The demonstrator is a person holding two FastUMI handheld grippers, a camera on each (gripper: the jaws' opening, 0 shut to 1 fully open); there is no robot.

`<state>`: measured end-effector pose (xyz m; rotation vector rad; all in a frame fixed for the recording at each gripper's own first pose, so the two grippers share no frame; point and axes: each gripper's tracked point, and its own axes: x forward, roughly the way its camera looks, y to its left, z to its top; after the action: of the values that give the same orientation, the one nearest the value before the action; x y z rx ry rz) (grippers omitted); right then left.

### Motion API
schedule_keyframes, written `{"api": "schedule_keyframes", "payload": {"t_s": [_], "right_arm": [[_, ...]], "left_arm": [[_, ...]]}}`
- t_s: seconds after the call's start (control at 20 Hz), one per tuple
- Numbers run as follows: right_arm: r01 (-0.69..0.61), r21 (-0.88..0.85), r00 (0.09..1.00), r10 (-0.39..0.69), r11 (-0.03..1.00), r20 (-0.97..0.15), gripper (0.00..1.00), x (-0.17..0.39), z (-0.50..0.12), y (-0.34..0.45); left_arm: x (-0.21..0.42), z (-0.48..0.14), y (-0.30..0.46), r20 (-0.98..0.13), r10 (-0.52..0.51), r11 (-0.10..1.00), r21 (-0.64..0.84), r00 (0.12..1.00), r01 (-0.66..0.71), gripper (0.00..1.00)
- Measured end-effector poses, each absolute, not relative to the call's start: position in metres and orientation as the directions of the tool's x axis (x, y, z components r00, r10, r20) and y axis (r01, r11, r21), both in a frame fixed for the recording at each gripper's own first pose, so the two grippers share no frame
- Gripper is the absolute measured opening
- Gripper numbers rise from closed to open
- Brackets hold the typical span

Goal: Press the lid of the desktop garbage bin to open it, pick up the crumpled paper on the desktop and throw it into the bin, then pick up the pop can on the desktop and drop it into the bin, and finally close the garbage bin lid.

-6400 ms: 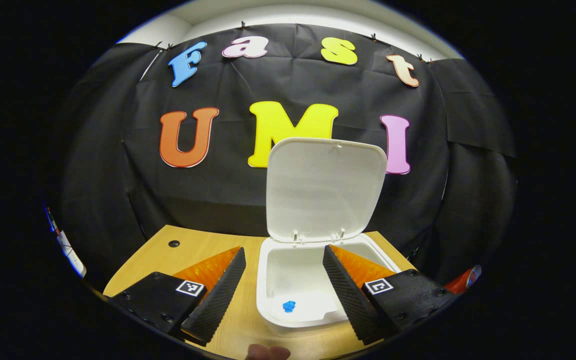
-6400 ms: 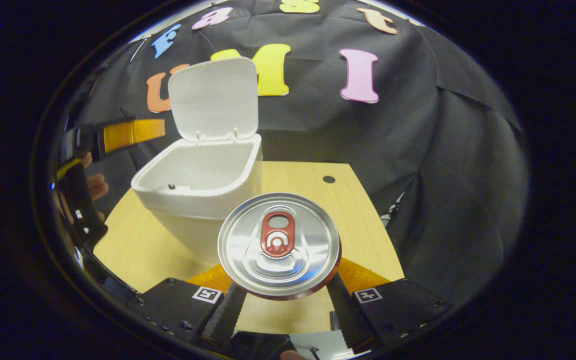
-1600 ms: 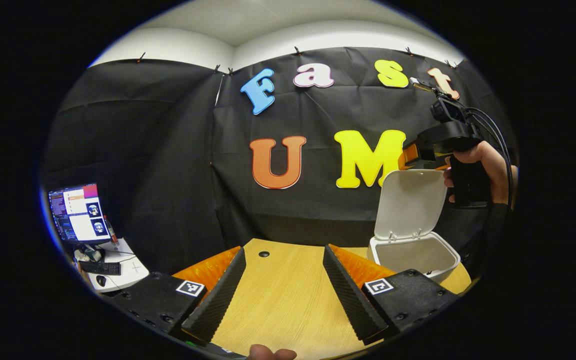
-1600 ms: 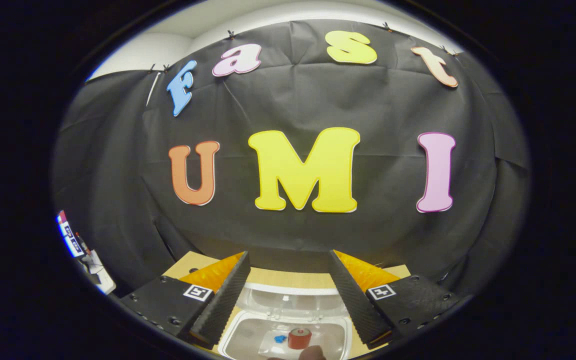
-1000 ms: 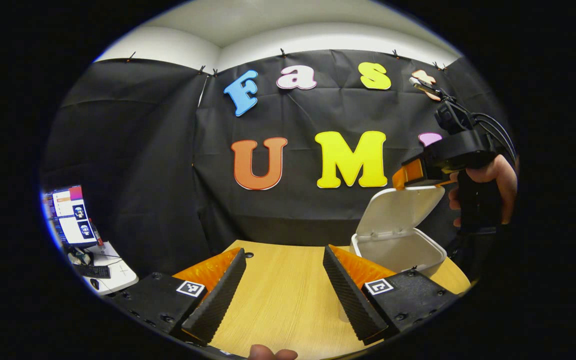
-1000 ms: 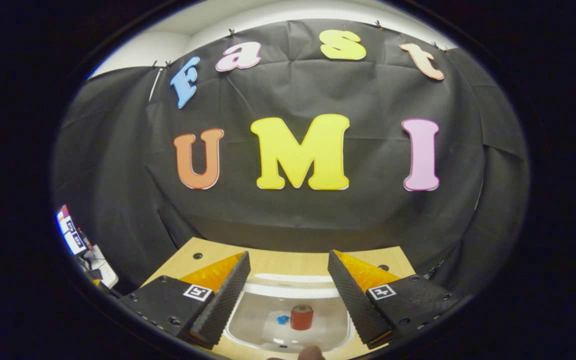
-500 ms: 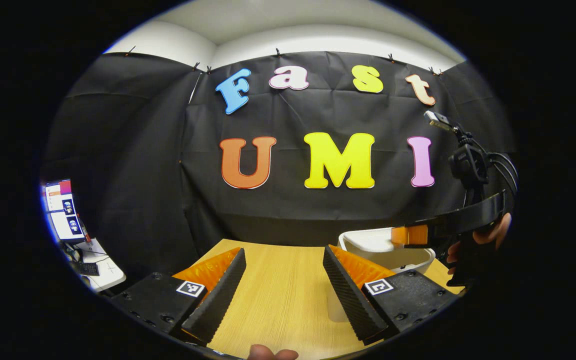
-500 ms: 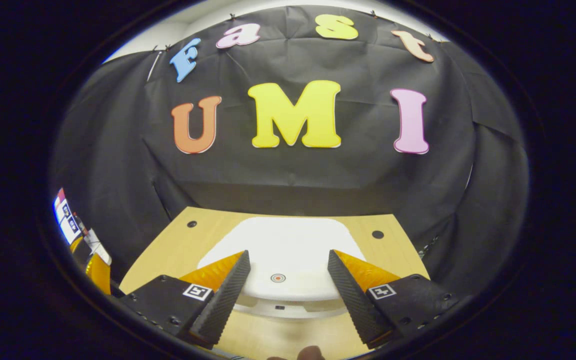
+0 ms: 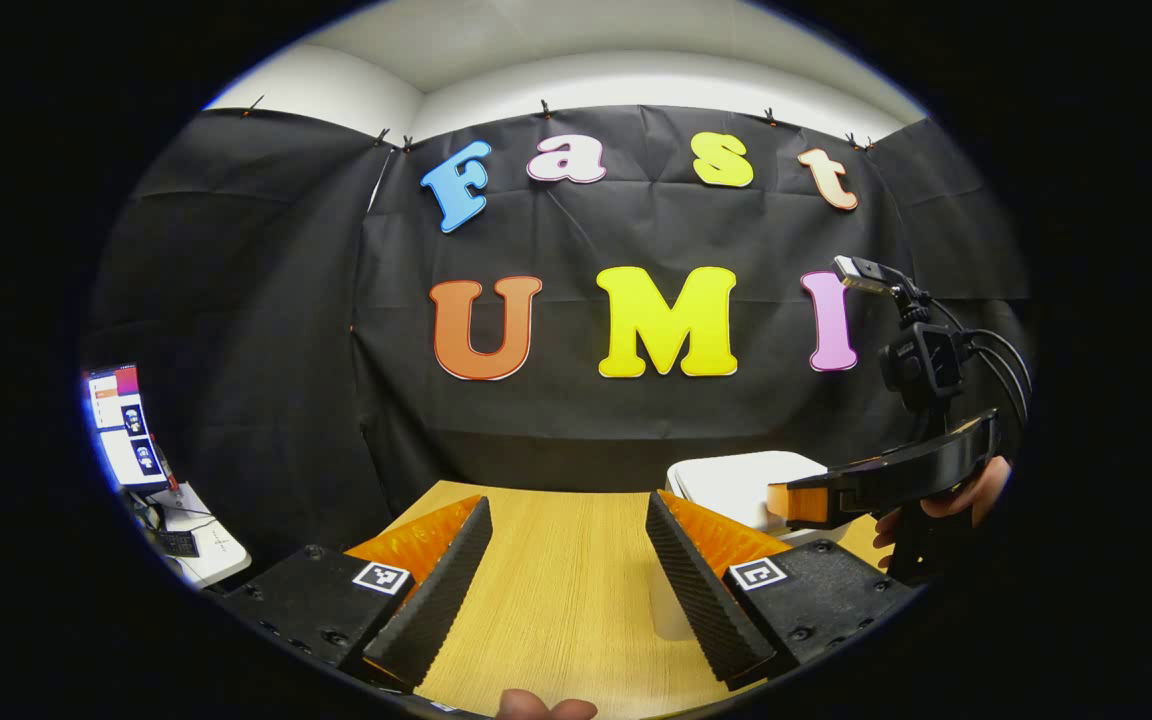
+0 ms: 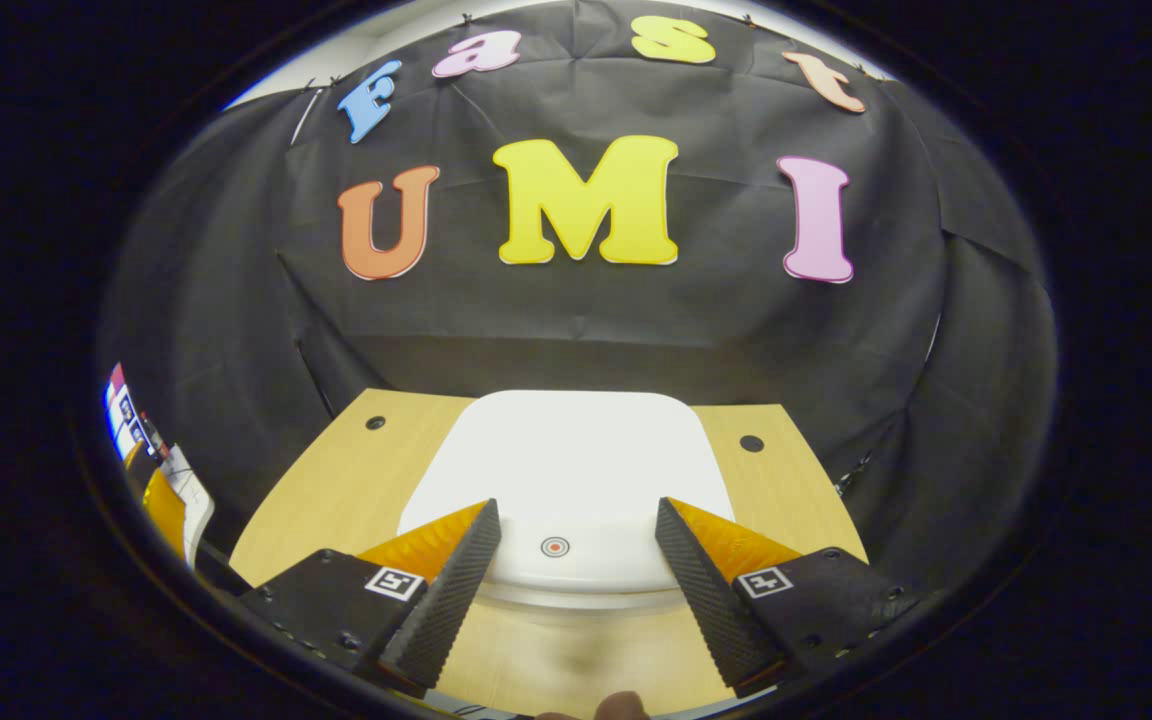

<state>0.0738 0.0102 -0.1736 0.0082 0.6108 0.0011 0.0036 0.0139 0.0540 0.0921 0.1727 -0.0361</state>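
Bin lid (image 10: 556, 470) down flat on wooden desk (image 10: 336, 490); right gripper (image 10: 571, 570) above lid, fingers wide, empty; left gripper (image 9: 561, 570) beside bin, spread wide, empty.

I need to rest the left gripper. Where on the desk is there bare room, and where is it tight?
Bare wood lies ahead of the left gripper, from the desk's front edge back to the black cloth, left of the bin. Narrow strips flank the closed lid by the two cable holes. Tight on the right, where the right gripper hangs over the bin.
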Motion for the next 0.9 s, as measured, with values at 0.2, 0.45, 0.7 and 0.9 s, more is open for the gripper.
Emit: {"api": "schedule_keyframes", "payload": {"t_s": [0.2,0.45,0.7,0.9], "right_arm": [[0.0,-0.003,0.811,-0.002,1.0,-0.585,0.98,0.071,-0.18,0.011],[0.007,-0.007,0.813,-0.01,1.0,-0.582,0.96,0.071,-0.182,0.011],[0.003,-0.011,0.815,-0.009,1.0,-0.58,0.96,0.069,-0.183,0.011],[0.004,-0.01,0.814,-0.009,1.0,-0.58,0.99,0.069,-0.188,0.011]], "left_arm": [[0.001,0.056,0.013,-0.164,-0.032,0.994,0.095,0.986,0.048,1.0],[-0.003,0.055,0.014,-0.168,-0.033,0.994,0.094,0.985,0.05,1.0],[-0.005,0.053,0.011,-0.17,-0.046,0.994,0.091,0.984,0.062,1.0],[-0.009,0.051,0.009,-0.176,-0.053,0.994,0.086,0.983,0.069,1.0]]}}
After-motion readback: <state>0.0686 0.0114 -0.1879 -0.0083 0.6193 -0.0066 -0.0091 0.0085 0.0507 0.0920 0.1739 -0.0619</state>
